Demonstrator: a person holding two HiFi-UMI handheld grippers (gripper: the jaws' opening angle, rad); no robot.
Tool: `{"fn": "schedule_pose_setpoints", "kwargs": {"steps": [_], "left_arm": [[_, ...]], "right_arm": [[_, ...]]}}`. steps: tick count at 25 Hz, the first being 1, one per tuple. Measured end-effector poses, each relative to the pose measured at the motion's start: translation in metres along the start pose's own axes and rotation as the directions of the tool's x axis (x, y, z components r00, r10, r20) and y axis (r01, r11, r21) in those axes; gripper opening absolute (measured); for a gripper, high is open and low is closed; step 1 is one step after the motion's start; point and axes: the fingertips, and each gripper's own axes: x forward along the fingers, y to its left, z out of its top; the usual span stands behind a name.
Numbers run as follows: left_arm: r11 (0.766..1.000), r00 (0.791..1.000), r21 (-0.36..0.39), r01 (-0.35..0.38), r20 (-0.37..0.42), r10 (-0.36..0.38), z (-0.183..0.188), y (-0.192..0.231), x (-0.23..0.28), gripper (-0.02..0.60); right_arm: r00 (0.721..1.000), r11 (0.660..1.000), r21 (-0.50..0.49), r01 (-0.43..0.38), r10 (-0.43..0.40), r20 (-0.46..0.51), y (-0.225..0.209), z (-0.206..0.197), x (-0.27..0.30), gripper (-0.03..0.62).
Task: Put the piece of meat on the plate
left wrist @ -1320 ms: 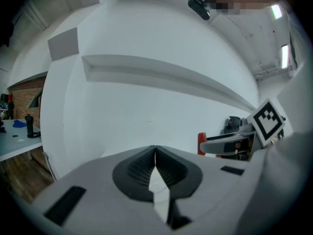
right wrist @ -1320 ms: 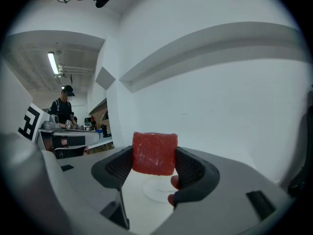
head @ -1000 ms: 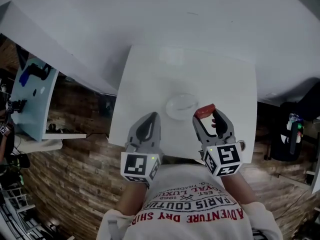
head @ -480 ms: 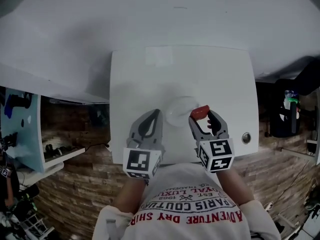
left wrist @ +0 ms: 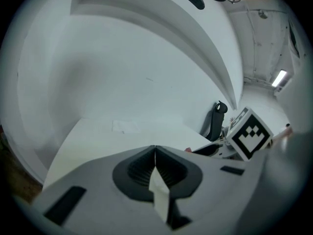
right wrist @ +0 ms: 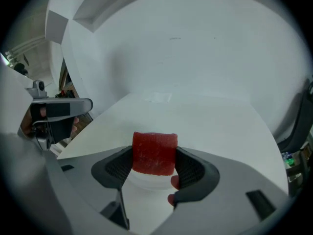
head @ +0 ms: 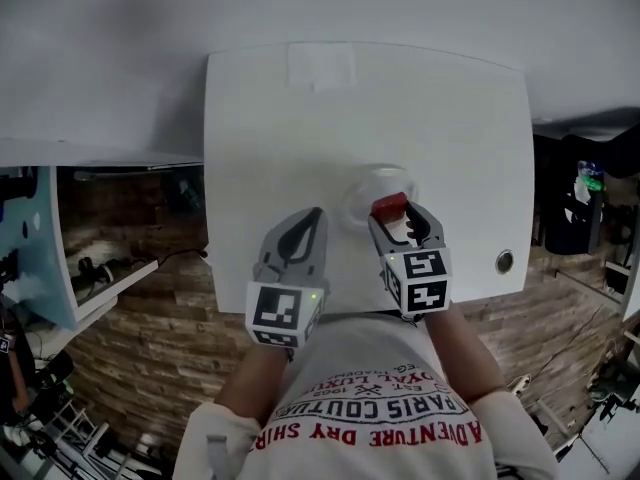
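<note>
Your right gripper (head: 392, 214) has the piece of meat (right wrist: 154, 152), and it's a tidy hold: the fingers (right wrist: 191, 168) are closed onto the red block's two side faces, about mid-height, with the top standing proud above them. The meat is up in the air, off the worktop (head: 300, 138), hanging over the near rim of the plate (head: 366, 184) (a small pale dish, middle of the worktop). In the right gripper view you can see the dish just under and beyond the block.

Your left gripper (head: 316, 218) sits low at the near edge, just left of the plate. Its fingers are pressed fully together with nothing between them.

Now, the meat itself. It looks light, soft and a bit moist, so I'd expect it to squash under a hard squeeze and maybe cling to one pad when you let go. The flat sides are the right place to hold it, as you have it. My read is that you're nearly there: carry it over the plate's middle, come down close, then part the fingers gently so it doesn't tumble off the rim.
</note>
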Motion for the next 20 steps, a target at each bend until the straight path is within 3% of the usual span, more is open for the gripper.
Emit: {"fn": "schedule_pose_setpoints", "kwargs": {"steps": [8, 15, 20], "left_arm": [[1.000, 0.999, -0.020, -0.021, -0.037, 0.020, -0.021, 0.011, 0.004, 0.008], [0.999, 0.998, -0.036, -0.031, -0.060, 0.029, -0.027, 0.016, 0.004, 0.008], [1.000, 0.997, -0.023, -0.016, -0.071, 0.014, -0.030, 0.014, 0.006, 0.008]], "right_arm": [[0.993, 0.999, -0.051, -0.008, 0.002, -0.121, 0.000, -0.020, 0.033, 0.278], [0.989, 0.998, -0.069, -0.011, 0.001, -0.146, 0.004, -0.020, 0.042, 0.277], [0.989, 0.999, -0.027, -0.017, 0.013, -0.146, 0.005, -0.020, 0.046, 0.273]]}}
